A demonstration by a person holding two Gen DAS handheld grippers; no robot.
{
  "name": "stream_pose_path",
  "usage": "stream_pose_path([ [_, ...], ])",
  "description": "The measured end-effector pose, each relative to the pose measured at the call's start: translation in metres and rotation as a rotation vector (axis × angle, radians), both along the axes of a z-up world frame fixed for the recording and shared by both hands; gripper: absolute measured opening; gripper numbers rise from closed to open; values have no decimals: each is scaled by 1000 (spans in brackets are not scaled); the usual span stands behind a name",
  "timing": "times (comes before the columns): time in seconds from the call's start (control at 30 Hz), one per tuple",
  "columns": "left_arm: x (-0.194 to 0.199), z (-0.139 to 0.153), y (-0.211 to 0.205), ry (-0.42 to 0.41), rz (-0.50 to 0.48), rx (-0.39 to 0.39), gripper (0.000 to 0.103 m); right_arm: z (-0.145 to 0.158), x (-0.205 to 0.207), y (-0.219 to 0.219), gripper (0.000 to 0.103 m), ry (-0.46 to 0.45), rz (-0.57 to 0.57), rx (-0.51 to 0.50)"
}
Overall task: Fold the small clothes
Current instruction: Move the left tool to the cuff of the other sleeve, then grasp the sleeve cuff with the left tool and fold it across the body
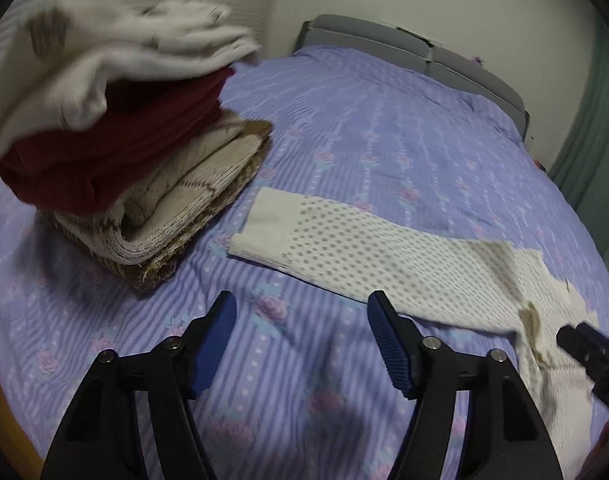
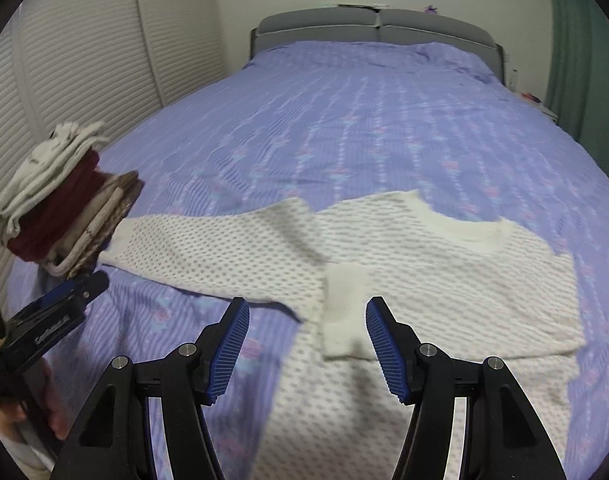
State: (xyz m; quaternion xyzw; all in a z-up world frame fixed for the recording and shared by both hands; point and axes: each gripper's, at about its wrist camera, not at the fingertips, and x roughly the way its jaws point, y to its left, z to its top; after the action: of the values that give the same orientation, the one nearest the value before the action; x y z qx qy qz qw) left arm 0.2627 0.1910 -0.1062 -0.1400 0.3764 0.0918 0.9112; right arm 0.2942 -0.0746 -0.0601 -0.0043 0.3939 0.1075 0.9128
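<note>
1. A white mesh sweater [image 2: 384, 248] lay spread on the bed [image 2: 364, 120], near its foot edge, during a clothes-folding session. One sleeve was already turned in across the chest, its cuff [image 2: 344, 312] resting on the body panel; the other sleeve [image 1: 344, 248] stretched out flat toward the bed's left edge.

2. A stack of folded clothes [image 1: 116, 152], white on dark red on a beige-and-brown knit, stood by that left edge, just beyond the outstretched sleeve's end. By that evidence several pieces appeared finished, while the sweater looked roughly a third folded: the far sleeve and the body folds remained.

3. The right gripper [image 2: 306, 348] hovered over the sweater with jaws apart and holding nothing; the folded cuff lay below the gap, nearer its right pad.

4. The left gripper [image 1: 302, 344] likewise stood parted and empty above bare bedsheet, the outstretched sleeve lying just beyond its right fingertip, not between the pads.
</note>
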Motion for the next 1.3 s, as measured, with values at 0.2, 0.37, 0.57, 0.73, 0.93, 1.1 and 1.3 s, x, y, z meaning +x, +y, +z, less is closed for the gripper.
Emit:
stream_pose_path([
  [0.2,21,-17,13,35,34,-65,55,-15,22,31,61,37,52,-9],
  [0.37,35,-29,22,55,74,-142,52,-23,32,46,61,58,70,-1],
  [0.57,46,-35,25,31,122,-183,52,-31,32,46,61,86,76,5],
  [0.73,59,-32,11,28,127,-107,30,-30,27,30,61,89,44,3],
  [0.93,51,-1,4,-38,100,-108,8,-19,22,1,61,72,-20,7],
  [1.1,22,58,-12,-177,70,1,8,-3,11,-30,61,45,-76,34],
  [1.3,18,90,-40,-260,-37,139,8,16,-6,-62,61,9,-131,78],
])
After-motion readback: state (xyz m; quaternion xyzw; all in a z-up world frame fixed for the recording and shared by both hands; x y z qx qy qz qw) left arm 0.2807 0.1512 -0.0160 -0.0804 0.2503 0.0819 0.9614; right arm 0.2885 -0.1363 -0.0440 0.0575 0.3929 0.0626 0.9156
